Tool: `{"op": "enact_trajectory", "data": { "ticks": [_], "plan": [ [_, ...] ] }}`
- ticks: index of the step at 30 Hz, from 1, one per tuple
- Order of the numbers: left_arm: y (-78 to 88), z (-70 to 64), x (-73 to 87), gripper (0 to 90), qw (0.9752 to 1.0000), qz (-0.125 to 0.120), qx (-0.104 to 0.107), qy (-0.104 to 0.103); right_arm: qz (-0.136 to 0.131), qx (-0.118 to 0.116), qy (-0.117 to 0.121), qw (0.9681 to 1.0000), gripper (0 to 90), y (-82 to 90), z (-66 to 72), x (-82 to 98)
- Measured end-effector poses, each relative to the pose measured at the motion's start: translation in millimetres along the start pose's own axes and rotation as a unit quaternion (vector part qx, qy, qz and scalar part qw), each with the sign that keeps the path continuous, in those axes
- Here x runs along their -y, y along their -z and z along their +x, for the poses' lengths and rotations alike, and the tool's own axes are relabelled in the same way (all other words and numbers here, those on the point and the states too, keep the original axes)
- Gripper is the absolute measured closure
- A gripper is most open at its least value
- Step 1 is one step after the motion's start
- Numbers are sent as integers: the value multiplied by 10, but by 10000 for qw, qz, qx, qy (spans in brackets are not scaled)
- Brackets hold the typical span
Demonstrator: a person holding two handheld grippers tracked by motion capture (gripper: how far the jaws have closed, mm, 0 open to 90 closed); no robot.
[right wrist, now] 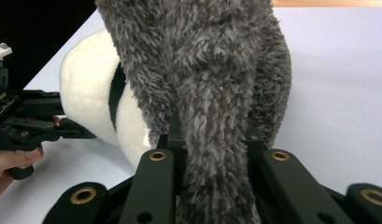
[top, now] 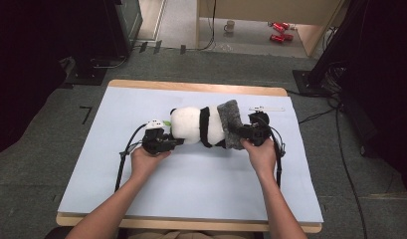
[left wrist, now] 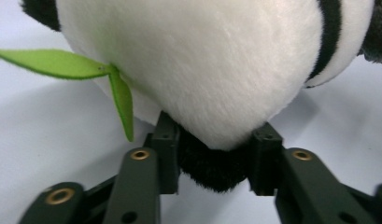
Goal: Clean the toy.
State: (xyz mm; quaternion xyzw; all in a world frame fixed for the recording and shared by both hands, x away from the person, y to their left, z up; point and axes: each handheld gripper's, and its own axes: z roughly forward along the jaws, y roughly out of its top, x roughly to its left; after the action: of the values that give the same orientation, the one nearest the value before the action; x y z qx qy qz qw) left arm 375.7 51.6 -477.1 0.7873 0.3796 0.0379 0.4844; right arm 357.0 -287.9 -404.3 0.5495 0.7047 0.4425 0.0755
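Observation:
A white-and-black panda plush [top: 191, 124] lies on its side in the middle of the pale blue mat [top: 191, 179]. A green felt leaf [left wrist: 62, 63] sticks out of its left end. Over its right end sits a grey fuzzy cover [top: 231, 122]. My left gripper [top: 175, 142] is shut on a black furry part at the panda's left end; in the left gripper view the pads [left wrist: 167, 149] press into that black fur [left wrist: 212, 170]. On the other side, my right gripper [top: 238, 133] is shut on the grey cover [right wrist: 212, 70], pinching a fold of it between its jaws.
The mat covers a wooden table [top: 191, 87]. A thin white strip [top: 267, 108] lies at the mat's back right. Beyond the table, a mug [top: 230, 26] and red cans [top: 279, 31] are on the floor, with black stands at both sides.

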Motion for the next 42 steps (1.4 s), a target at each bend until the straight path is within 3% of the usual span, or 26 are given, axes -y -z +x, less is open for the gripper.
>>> {"op": "enact_trajectory", "data": {
  "ticks": [7, 13, 17, 20, 24, 27, 31, 33, 36, 38, 42],
  "plan": [
    [130, -108, -25, 697, 9997, 138, 191, 111, -72, -229, 86, 9997, 753, 132, 228, -90],
    [316, -291, -16, 694, 9985, 199, 303, 418, -27, -618, 251, 9978, 753, 94, 539, -105],
    [365, -449, -20, 680, 9993, 195, 195, 242, 98, -944, 332, 9949, 753, 4, 752, -74],
    [328, -474, 1, 672, 9996, 148, 124, 188, 202, -1223, 388, 9915, 753, -105, 938, -31],
    [304, -514, 1, 670, 9997, 91, 72, 213, 288, -1298, 492, 9899, 754, -268, 1099, 62],
    [275, -510, 10, 668, 9995, 239, 27, 213, 195, -1263, 526, 9904, 761, -360, 1073, 136],
    [209, -474, 29, 666, 9992, 343, 20, 221, 288, -1030, 821, 9909, 767, -419, 1014, 171],
    [201, -441, 36, 666, 9991, 357, 39, 247, 316, -957, 807, 9916, 767, -419, 967, 176],
    [224, -357, 37, 666, 9986, 333, 71, 405, 301, -525, 915, 9940, 761, -375, 877, 163],
    [232, -310, 39, 666, 9984, 314, 111, 467, 281, -405, 865, 9950, 763, -338, 781, 153],
    [216, -258, 43, 665, 9984, 331, 251, 388, 204, -364, 610, 9973, 767, -233, 603, 111]
  ]
}}
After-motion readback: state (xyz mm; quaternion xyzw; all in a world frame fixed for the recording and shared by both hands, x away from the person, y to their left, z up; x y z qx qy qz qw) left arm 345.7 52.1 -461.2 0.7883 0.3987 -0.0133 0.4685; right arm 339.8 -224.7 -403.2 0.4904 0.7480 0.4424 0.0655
